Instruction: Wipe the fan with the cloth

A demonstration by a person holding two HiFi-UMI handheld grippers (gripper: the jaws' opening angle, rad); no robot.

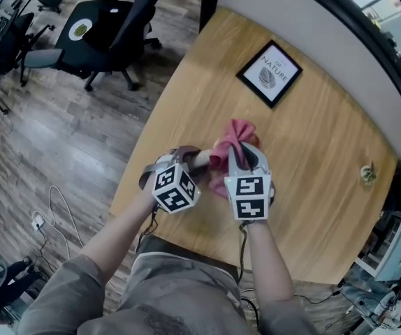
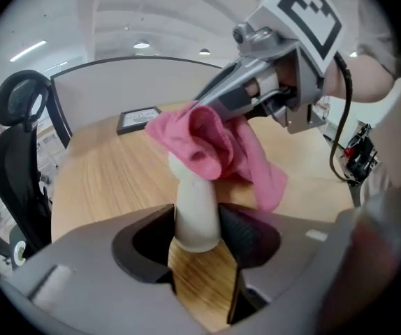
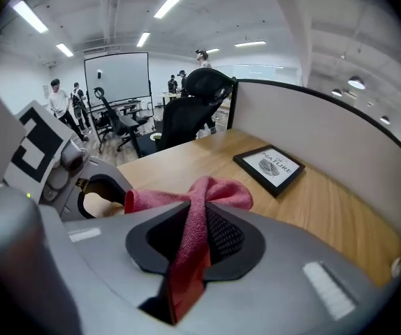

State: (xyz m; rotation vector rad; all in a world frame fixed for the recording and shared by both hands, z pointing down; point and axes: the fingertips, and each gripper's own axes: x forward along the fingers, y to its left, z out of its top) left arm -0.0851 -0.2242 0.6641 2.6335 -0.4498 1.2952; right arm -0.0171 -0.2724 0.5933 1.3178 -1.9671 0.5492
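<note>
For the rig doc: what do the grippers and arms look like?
Left gripper and right gripper: grey bodies, black textured pads, each with a white cube of black square markers. Black cable runs from the right one. Grey short sleeves.

A pale wooden desk (image 1: 312, 159) stands on a grey-brown plank floor (image 1: 61, 145). Along the desk's far edge runs a light partition (image 1: 305, 16) with a dark rim, and a black-framed picture (image 1: 270, 73) sits on the desk near it. Off the desk's far left corner stands 1 black office chair (image 1: 103, 33). Left of the desk a white cable (image 1: 54, 211) trails. Beyond the desk are a whiteboard (image 3: 116, 75) and ceiling strip lights (image 3: 178, 0).
</note>
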